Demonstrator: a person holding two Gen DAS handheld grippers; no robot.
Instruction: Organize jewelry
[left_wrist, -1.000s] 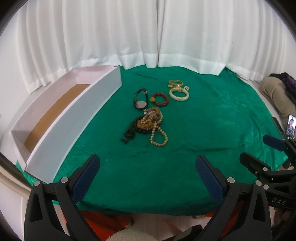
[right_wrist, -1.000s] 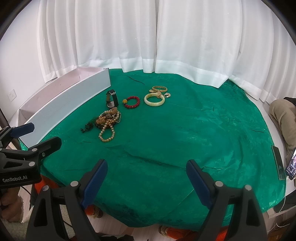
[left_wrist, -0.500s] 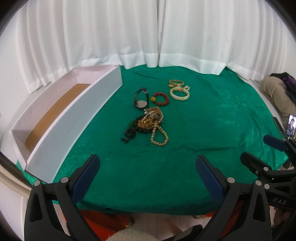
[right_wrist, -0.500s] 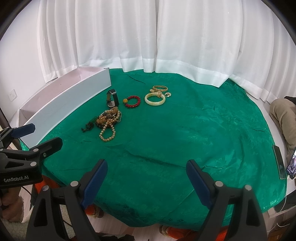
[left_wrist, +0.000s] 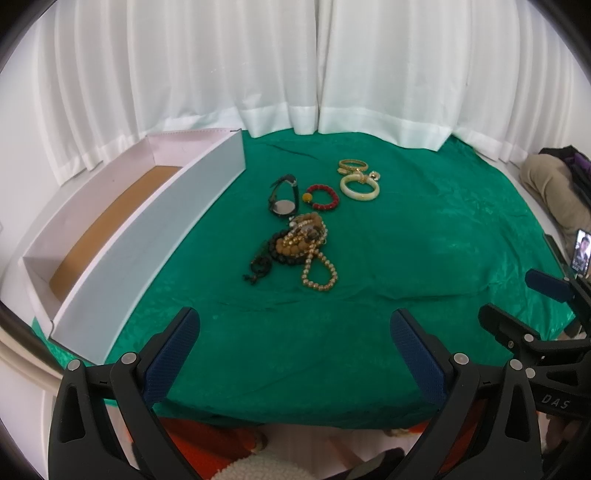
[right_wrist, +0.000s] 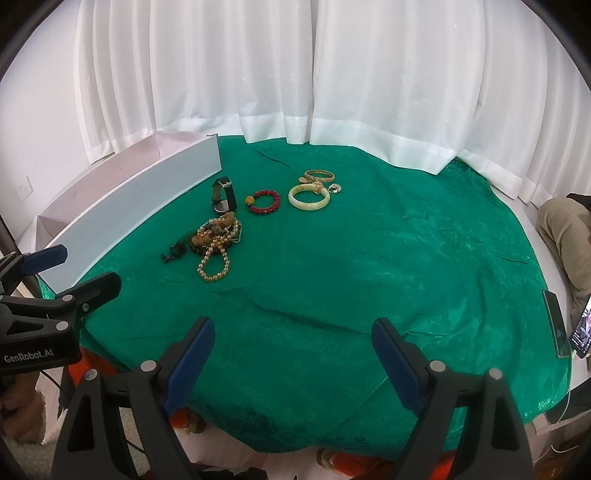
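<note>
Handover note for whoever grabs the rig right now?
Left gripper: open, holding nothing, at the near edge of the cloth.
Right gripper: the same.
On the cloth: watch, red bracelet, pale bangle, gold bangles, tangled bead pile.
Box on the left shows only its bare brown floor.
Done: nothing in the box yet.
Left: every piece.

A green-clothed surface (left_wrist: 424, 236) carries a white box (left_wrist: 155, 229) at its left edge. Right of the box lie a watch (left_wrist: 282, 199), red bracelet (left_wrist: 322, 197), pale bangle (left_wrist: 359, 187), gold bangle (left_wrist: 352, 164) and tangled bead necklaces (left_wrist: 299, 251).
</note>
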